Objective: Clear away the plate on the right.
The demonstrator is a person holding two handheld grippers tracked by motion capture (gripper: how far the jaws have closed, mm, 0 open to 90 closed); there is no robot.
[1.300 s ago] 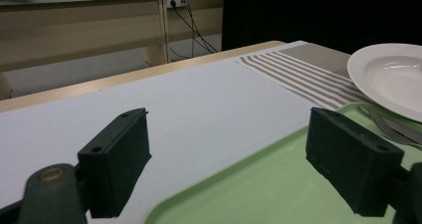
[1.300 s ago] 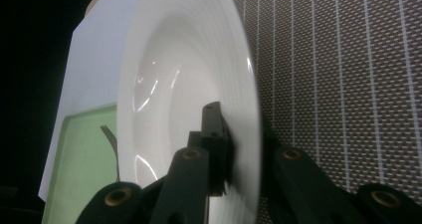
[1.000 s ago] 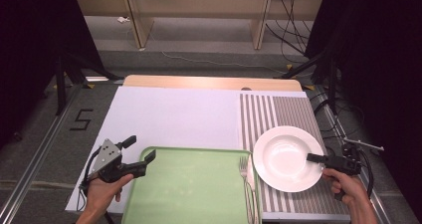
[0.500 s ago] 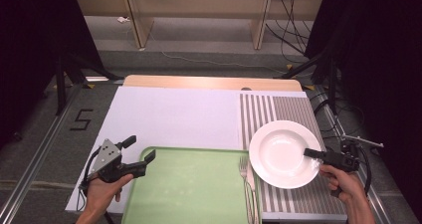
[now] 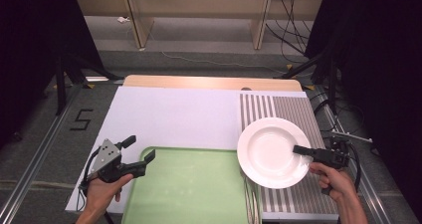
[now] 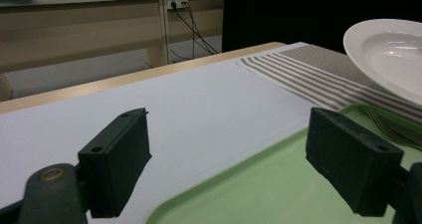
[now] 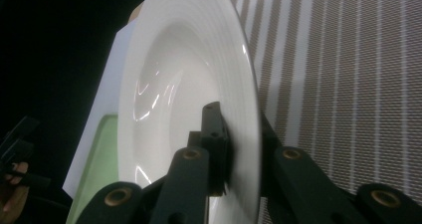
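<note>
my left gripper [image 5: 135, 155] hangs idle over the near-left corner of the green tray [image 5: 189, 189], fingers wide, nothing between them. my right gripper [image 5: 300, 150] has its fingers pinched on the near-right rim of the white plate [image 5: 271, 152], which looks lifted and tilted over the striped mat [image 5: 298, 114], its left edge overlapping the tray's right side. fork [image 5: 250, 201] lies beside the tray. judging: plate picked, not yet set down on the tray; fork likely left too. white sheet covers the desk [image 5: 209, 82]. beyond, grey floor, wooden frame, cables, dark curtains.
</note>
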